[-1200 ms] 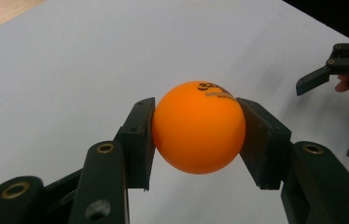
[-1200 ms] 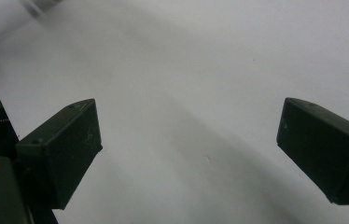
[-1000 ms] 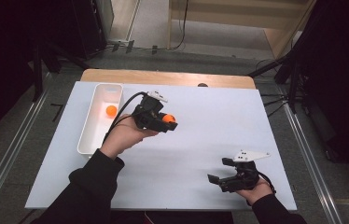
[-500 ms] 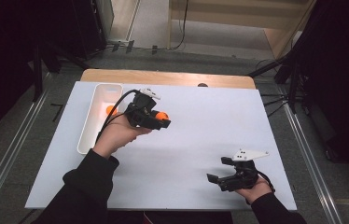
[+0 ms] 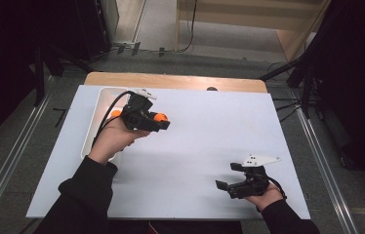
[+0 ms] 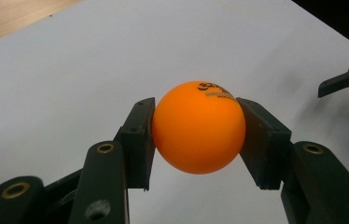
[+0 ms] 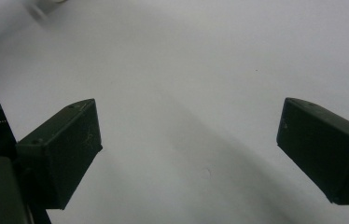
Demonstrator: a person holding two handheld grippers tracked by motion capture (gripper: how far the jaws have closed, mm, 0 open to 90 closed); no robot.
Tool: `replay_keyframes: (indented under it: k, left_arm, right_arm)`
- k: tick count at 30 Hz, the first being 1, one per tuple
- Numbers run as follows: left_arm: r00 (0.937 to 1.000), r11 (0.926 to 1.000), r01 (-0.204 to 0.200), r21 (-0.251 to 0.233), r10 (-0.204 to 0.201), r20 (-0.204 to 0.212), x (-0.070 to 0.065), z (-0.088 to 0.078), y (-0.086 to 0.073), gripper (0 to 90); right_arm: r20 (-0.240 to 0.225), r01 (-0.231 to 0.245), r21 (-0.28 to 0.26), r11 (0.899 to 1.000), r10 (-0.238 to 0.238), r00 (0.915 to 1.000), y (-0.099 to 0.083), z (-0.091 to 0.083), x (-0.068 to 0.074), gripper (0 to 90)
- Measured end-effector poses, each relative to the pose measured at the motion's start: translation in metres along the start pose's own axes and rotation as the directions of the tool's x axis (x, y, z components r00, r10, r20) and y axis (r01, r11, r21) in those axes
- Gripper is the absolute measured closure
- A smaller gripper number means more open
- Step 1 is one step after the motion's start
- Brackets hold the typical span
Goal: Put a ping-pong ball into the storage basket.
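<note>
- Between the left gripper [image 6: 196, 140]'s two black jaws sits an orange ball [image 6: 198, 127], pinched from both sides, lifted above the white table [image 5: 205, 146].
- Just behind the left hand [image 5: 114, 139] lies a white tray [image 5: 100, 105] holding a second orange ball [image 5: 115, 113].
- Well apart, near the front edge, the right gripper [image 5: 229, 185] has its jaws spread wide, nothing between them.

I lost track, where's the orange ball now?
The ball is clamped in the left gripper, above the table's left half, beside the white tray.

Left tongs [image 6: 196, 130] clamp an orange ball [image 6: 198, 127] above the white table [image 6: 70, 70].
</note>
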State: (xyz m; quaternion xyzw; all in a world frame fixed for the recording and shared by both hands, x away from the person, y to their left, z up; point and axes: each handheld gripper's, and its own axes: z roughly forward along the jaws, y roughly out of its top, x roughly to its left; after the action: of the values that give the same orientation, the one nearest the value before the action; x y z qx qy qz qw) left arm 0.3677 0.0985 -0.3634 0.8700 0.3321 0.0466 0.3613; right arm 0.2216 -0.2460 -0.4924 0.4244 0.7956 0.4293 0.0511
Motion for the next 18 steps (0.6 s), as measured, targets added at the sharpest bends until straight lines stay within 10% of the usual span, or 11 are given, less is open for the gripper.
replay_keyframes:
  k: [18]
  left_arm:
    - [0.9962, 0.9984, 0.052, -0.023, -0.054, -0.069, 0.023, -0.016, -0.013, 50.6]
  right_arm:
    - [-0.003, 0.014, 0.007, 1.000, -0.014, 0.9999, 0.007, 0.006, -0.001, 5.1]
